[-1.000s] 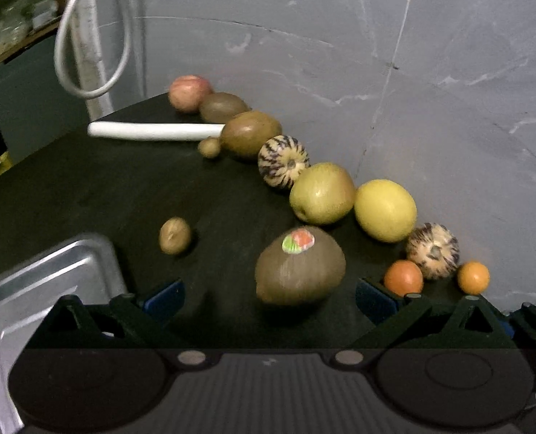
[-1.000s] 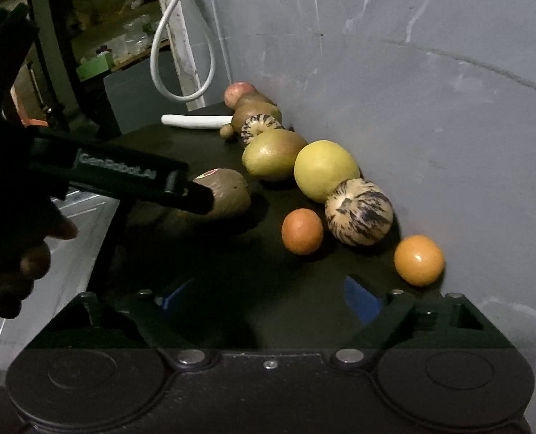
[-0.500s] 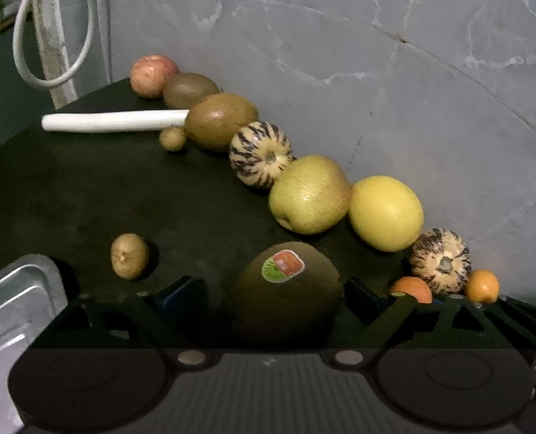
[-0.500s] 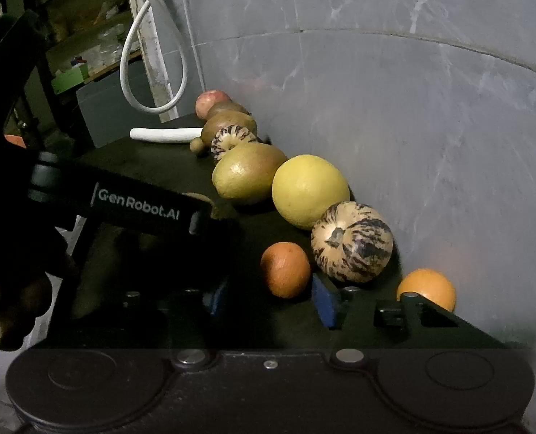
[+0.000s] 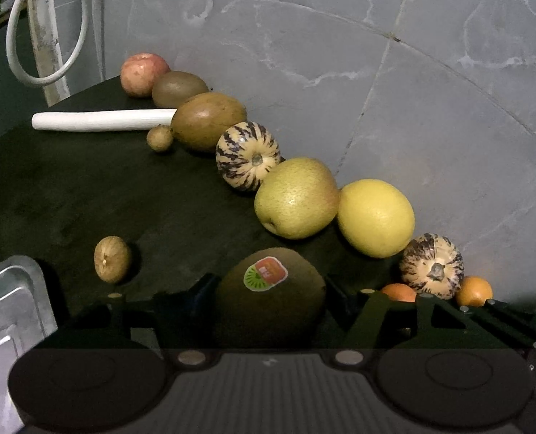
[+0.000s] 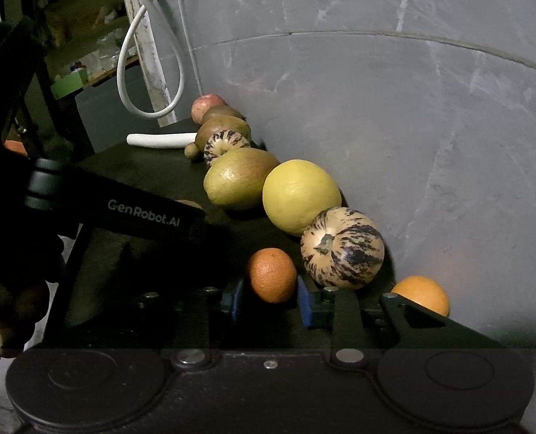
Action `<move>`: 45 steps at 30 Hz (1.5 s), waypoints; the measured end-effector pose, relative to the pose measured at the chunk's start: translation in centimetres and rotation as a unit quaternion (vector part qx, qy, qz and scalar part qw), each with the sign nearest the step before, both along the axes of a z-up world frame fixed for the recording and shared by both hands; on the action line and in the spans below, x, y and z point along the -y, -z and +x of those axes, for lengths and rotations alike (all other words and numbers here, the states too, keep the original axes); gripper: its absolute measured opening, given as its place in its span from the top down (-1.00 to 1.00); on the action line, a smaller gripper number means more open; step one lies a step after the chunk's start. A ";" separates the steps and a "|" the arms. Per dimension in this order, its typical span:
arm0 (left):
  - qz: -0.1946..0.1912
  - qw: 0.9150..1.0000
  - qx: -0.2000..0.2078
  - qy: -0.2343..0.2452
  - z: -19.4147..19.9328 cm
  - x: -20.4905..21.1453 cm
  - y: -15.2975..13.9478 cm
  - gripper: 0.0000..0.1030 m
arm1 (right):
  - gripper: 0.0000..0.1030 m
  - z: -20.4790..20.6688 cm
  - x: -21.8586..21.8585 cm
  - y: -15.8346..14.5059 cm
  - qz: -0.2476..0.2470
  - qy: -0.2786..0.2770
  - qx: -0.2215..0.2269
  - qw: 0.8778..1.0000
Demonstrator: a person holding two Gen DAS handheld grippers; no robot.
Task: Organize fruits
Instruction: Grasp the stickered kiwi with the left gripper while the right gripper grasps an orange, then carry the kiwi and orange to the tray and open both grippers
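Gripping a stickered kiwi (image 5: 268, 300) on the dark surface (image 5: 87, 195) — left tongs (image 5: 269, 289), jaws just closed in against its sides. Clamping a small orange (image 6: 272, 274), right tongs (image 6: 269, 296) fully drawn in on it, pads touching both flanks. Lying left of the kiwi: one small brown fruit (image 5: 111, 259), steel tray (image 5: 11, 300) at the near corner. Farther back — fruit lined along the grey wall (image 5: 376, 90), striped melon (image 6: 342, 246) nearest, red apple (image 5: 143, 74) last.
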State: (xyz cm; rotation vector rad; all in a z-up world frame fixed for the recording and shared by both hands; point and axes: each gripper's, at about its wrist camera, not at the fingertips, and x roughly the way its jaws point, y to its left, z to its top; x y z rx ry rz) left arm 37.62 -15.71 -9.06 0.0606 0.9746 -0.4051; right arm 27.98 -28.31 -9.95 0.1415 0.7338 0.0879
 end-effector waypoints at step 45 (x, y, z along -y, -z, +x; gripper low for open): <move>-0.029 0.933 0.033 -0.357 -4.0 -26.2 -1.2 -0.29 | 0.39 9.1 -23.2 -0.4 -0.013 -0.284 0.026 0.958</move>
